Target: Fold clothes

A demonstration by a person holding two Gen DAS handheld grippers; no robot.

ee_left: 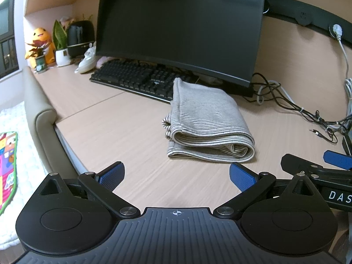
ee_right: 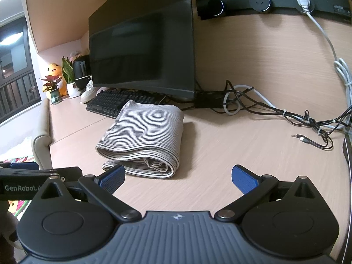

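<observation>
The grey-and-white striped knit garment (ee_left: 206, 123) is folded into a thick stack and lies on the light wood-grain desk (ee_left: 136, 132), ahead of both grippers and untouched by either. The left gripper (ee_left: 176, 176) is held just short of it, blue-padded fingers spread wide. The right gripper (ee_right: 179, 177) is likewise spread apart, the garment ahead and to its left. Beyond the garment, a black keyboard (ee_right: 114, 103) and dark monitor (ee_right: 143, 50) are located; tangled black cables (ee_right: 275, 110) are seen ahead to the right.

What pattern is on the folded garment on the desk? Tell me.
The folded garment has fine horizontal stripes, grey-beige and dark. The right wrist view shows it best.
</observation>
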